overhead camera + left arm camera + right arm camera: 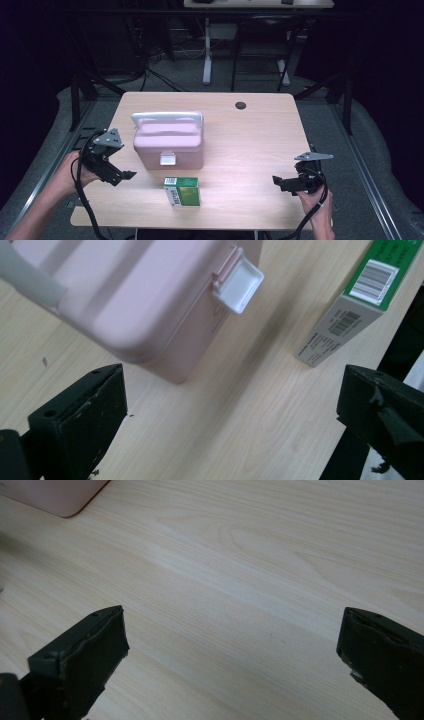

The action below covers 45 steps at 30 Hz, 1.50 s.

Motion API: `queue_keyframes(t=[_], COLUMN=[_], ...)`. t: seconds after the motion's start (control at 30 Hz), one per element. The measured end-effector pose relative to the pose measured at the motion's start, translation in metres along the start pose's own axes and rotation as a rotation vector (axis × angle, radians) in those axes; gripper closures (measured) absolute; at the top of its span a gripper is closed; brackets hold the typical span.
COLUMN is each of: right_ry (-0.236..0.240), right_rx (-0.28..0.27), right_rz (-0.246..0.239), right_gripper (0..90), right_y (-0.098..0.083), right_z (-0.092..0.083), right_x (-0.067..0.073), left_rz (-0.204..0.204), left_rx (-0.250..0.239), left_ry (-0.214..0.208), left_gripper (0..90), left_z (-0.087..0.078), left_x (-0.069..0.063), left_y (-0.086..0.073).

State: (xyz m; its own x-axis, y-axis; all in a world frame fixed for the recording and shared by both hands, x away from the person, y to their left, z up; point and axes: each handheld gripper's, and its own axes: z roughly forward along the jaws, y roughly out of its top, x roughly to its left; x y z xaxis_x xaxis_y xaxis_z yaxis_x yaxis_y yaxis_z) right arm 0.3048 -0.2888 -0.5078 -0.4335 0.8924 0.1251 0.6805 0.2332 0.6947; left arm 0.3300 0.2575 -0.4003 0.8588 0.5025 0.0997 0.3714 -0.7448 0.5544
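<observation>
A pink lidded box (169, 141) with a white handle and a white front latch (167, 159) stands at the table's middle left. In front of it lies a green and white carton (182, 191) with barcodes. My left gripper (124, 176) is held just left of the box's front corner, open, with nothing between its jaws. In the left gripper view the box (145, 295), its latch (240, 285) and the carton (360, 300) lie ahead of the gripper (232, 405). My right gripper (278, 182) hovers near the table's right front, open and empty, over bare wood (232, 640).
The light wooden table (250, 135) has a small black grommet (240, 105) near its far edge. Beyond the table stand black frame legs and another desk's white leg (207, 55). A corner of the pink box (55, 495) shows at the top left of the right gripper view.
</observation>
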Motion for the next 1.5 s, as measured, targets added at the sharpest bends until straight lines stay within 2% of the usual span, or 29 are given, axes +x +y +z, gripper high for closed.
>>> queue_keyframes(t=[0.33, 0.4, 0.6, 0.87, 1.03, 1.3, 1.5], right_ry=[0.001, 0.001, -0.001, 0.0, 0.0, 0.002, 0.005], right_rx=[0.006, 0.013, 0.016, 0.027, 0.025, 0.034, 0.042], right_rz=[-0.002, -0.006, -0.013, -0.017, -0.017, -0.019, -0.023], right_gripper=[0.0, 0.0, 0.0, 0.0, 0.0, 0.0, 0.0], right_y=[0.0, 0.001, 0.002, 0.002, 0.001, 0.0, -0.001], right_z=[0.0, 0.0, 0.0, -0.002, -0.001, 0.001, 0.003], right_x=[0.0, 0.0, 0.002, 0.002, 0.002, 0.003, 0.005], left_rz=[0.084, 0.099, 0.158, 0.216, 0.262, 0.314, 0.365], left_rx=[0.036, 0.046, 0.099, 0.112, 0.142, 0.184, 0.231], left_ry=[-0.031, -0.048, -0.061, -0.075, -0.102, -0.11, -0.144], left_gripper=[0.0, 0.0, 0.0, 0.0, 0.0, 0.0, 0.0], left_z=[0.008, 0.01, 0.019, 0.024, 0.033, 0.049, 0.063], left_x=[-0.012, -0.015, -0.025, -0.039, -0.05, -0.063, -0.075], left_y=[0.026, 0.031, 0.044, 0.061, 0.072, 0.087, 0.093])
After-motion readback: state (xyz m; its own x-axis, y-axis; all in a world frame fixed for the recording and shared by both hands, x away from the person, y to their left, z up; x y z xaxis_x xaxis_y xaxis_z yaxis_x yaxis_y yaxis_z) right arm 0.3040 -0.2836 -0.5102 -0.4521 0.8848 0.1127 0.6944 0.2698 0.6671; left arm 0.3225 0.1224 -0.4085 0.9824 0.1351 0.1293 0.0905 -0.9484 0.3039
